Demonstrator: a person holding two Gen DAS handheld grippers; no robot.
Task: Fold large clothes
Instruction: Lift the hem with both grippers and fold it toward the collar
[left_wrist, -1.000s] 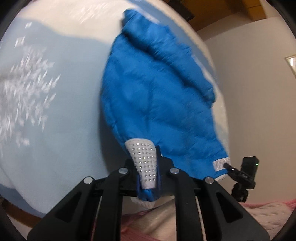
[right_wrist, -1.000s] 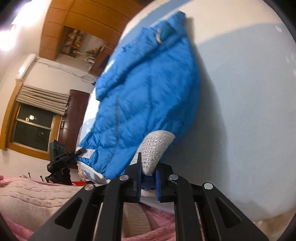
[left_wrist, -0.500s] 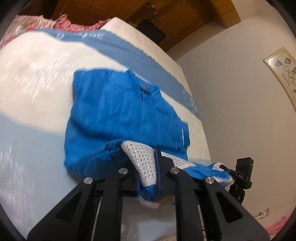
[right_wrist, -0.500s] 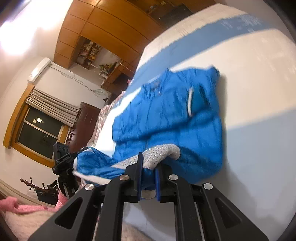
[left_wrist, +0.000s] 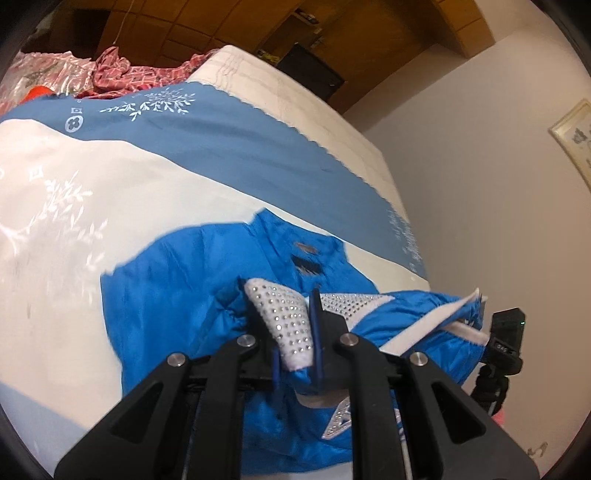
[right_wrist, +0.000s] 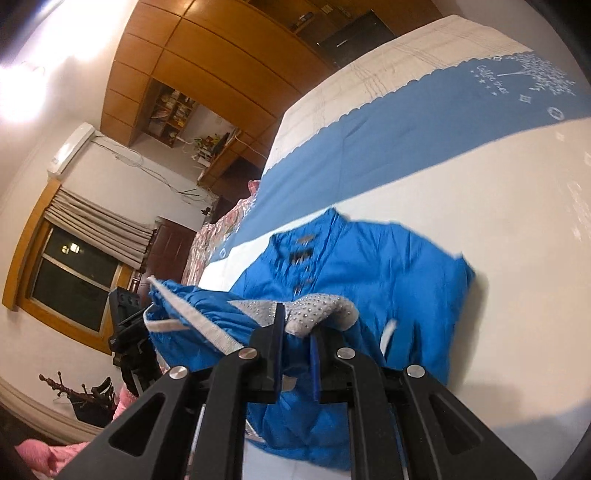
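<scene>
Nearest the cameras, both grippers had their fingers pinched tight on the hem of the blue jacket (left_wrist: 177, 295): the left gripper (left_wrist: 295, 347) clamped a grey, studded corner patch between its narrow blue pads, and the right gripper (right_wrist: 297, 347) held the matching studded corner at the other end of the same hem, with almost no gap left between either pair of fingers. Between the two, the hem with its pale grey band (right_wrist: 207, 328) was lifted off the bed and hung in a loose sag, doubled back above the lower part of the garment. Just beyond the fingers the rest of the jacket lay flat on the white and blue bedspread (left_wrist: 74, 229), collar (left_wrist: 306, 254) at the far end and pointing away, with dark fastenings down the front, somewhat blurred. Farther off were a pile of pink and red bedding (left_wrist: 122, 70) at the far left of the bed, wooden wardrobes (right_wrist: 192, 74) beyond, and a window (right_wrist: 70, 273) on the side wall. By the look of it, the step in hand was the bottom-to-top fold, with the hem partway toward the collar. The next move probably called for carrying both corners farther away together, level and taut enough to prevent bunching, lowering the hem near the shoulders and only then letting go.
</scene>
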